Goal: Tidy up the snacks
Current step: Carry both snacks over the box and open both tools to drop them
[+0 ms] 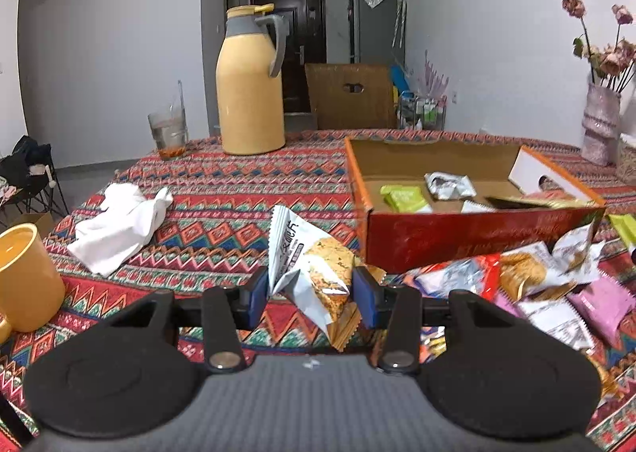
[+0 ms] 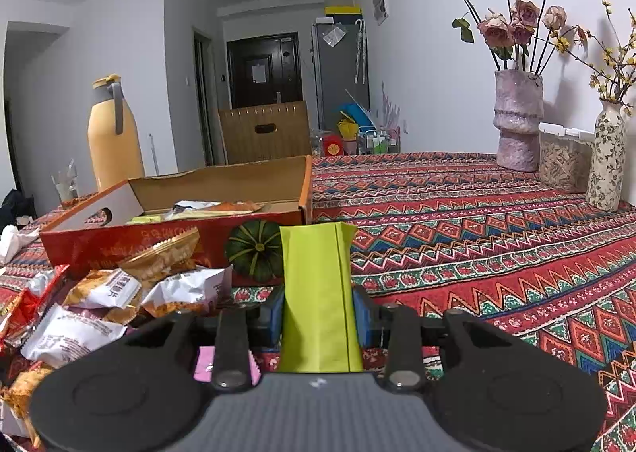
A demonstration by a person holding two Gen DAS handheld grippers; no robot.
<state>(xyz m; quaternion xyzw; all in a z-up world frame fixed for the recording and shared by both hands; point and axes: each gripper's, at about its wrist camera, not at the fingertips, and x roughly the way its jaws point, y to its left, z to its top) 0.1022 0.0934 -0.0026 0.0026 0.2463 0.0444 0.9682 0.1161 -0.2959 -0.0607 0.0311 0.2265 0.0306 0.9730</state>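
Observation:
My left gripper is shut on a white snack packet with a cracker picture, held above the patterned tablecloth, left of the open red cardboard box. The box holds a green packet, a silver wrapper and other packets. My right gripper is shut on a lime-green packet, held upright in front of the same box. A pile of loose snack packets lies in front of the box, in the left wrist view and in the right wrist view.
A yellow thermos, a glass, a crumpled white cloth and a yellow mug stand on the table's left. A small green pumpkin sits by the box. Vases and a clear container stand at the right.

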